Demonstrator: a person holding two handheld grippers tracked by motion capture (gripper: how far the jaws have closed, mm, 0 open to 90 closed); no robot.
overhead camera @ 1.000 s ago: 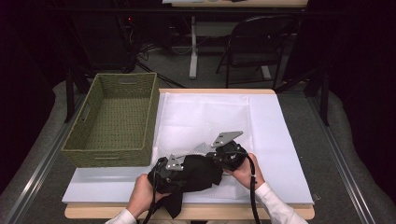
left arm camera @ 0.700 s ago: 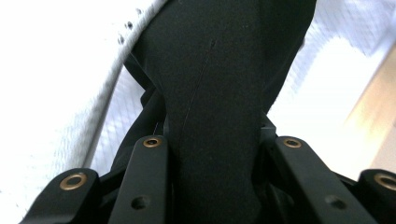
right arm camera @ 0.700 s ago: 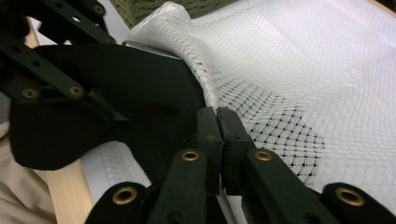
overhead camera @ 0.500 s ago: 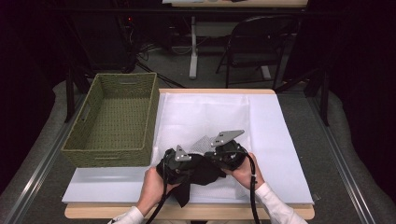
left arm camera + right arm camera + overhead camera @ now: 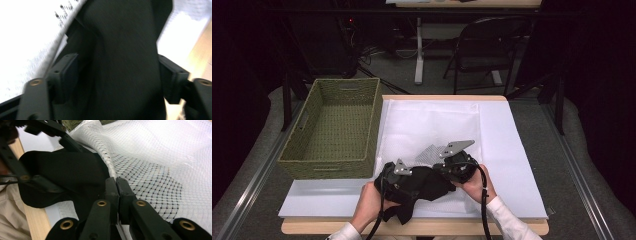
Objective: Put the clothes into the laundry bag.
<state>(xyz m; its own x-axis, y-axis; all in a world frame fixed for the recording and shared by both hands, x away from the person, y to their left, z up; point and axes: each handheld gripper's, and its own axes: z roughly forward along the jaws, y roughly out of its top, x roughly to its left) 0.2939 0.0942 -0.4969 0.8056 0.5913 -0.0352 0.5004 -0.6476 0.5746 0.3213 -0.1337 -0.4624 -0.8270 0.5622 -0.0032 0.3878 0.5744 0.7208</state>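
Your left gripper (image 5: 107,82) has just been spreading its jaws around the black cloth (image 5: 422,186) at the worktop's (image 5: 507,150) near edge, pads off it, while your right gripper (image 5: 116,185) stays clenched on the white mesh bag's (image 5: 160,165) rim.

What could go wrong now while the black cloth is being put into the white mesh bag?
1. The left hand-held gripper has just been opening; its pads stand off the black cloth between them, so the cloth may slide back out.
2. The right hand-held gripper is shut on the edge of the white mesh bag; if that thin edge slips, the opening may fall closed.
3. Part of the cloth lies near the table edge and may drop.
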